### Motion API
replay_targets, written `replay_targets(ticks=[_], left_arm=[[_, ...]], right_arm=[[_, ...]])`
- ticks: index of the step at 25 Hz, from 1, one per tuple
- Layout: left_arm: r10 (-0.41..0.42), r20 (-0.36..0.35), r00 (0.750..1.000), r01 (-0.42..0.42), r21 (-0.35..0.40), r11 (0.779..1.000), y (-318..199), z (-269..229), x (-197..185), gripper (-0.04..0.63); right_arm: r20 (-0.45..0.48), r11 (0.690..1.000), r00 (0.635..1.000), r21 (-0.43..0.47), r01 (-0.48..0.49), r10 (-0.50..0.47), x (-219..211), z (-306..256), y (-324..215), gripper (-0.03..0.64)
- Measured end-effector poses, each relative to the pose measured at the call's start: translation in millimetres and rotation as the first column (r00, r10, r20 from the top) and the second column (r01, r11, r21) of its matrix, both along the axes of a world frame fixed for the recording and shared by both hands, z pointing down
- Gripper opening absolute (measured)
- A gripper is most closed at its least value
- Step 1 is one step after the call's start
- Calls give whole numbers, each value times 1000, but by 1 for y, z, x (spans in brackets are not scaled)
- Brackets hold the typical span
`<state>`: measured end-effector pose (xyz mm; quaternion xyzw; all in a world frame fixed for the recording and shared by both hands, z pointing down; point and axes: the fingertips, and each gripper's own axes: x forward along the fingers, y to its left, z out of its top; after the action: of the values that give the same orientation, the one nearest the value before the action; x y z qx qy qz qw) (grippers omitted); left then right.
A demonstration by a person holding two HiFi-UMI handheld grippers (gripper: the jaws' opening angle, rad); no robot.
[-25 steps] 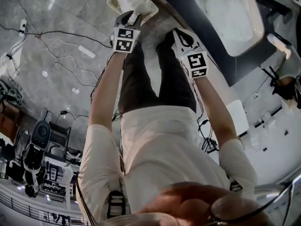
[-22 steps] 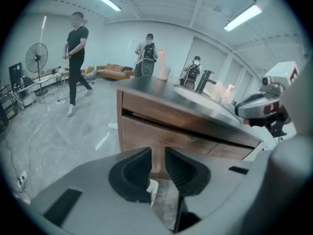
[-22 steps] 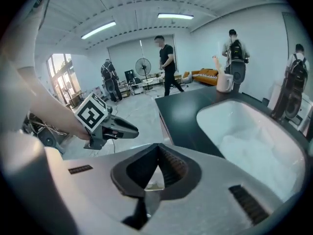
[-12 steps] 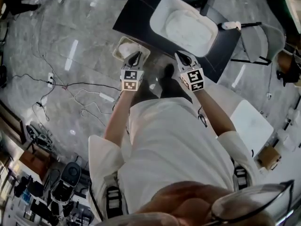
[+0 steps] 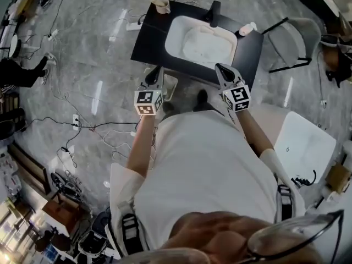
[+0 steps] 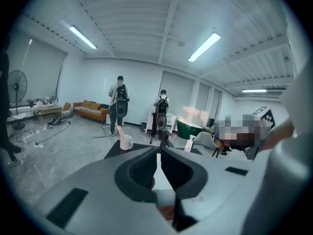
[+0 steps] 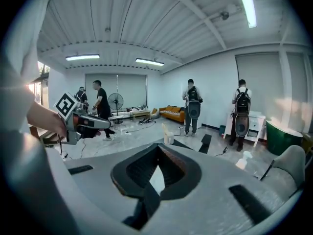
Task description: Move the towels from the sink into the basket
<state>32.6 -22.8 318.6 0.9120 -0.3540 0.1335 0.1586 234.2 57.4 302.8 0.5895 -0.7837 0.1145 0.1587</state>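
The white sink [image 5: 175,33] sits in a black counter [image 5: 146,40] ahead of me, with pale crumpled towels [image 5: 206,45] in its basin. The cream basket [image 5: 169,87] stands on the floor by the counter's near left corner, half hidden behind my left gripper [image 5: 158,70]. That gripper is held high, away from the basket, its jaws shut with nothing between them [image 6: 159,149]. My right gripper [image 5: 220,66] hangs level with it in front of the counter's near edge. Its jaw tips meet [image 7: 157,146] and hold nothing.
A cup [image 5: 161,5], a dark faucet [image 5: 214,12] and a spray bottle [image 5: 247,29] stand on the counter. A grey chair [image 5: 294,34] is to the right, a white board [image 5: 302,144] nearer me. Cables [image 5: 93,128] cross the floor at left. People stand at the room's far side [image 6: 119,104].
Both grippers have risen from low over the basket to well above it. The view has pulled up and back, so the whole sink and counter now show.
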Motion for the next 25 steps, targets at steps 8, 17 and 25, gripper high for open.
replay_targets(ticks=[8, 17, 25], left_arm=[[20, -56, 998, -9, 189, 982, -6, -88, 12, 29], [26, -71, 997, -8, 245, 969, -2, -104, 16, 29], [47, -65, 997, -30, 240, 970, -5, -105, 25, 29]], right_arm=[[12, 983, 993, 135, -121, 121, 53, -63, 16, -3], [21, 970, 983, 163, -181, 180, 76, -71, 31, -3], [20, 969, 981, 150, -195, 194, 80, -72, 35, -3]])
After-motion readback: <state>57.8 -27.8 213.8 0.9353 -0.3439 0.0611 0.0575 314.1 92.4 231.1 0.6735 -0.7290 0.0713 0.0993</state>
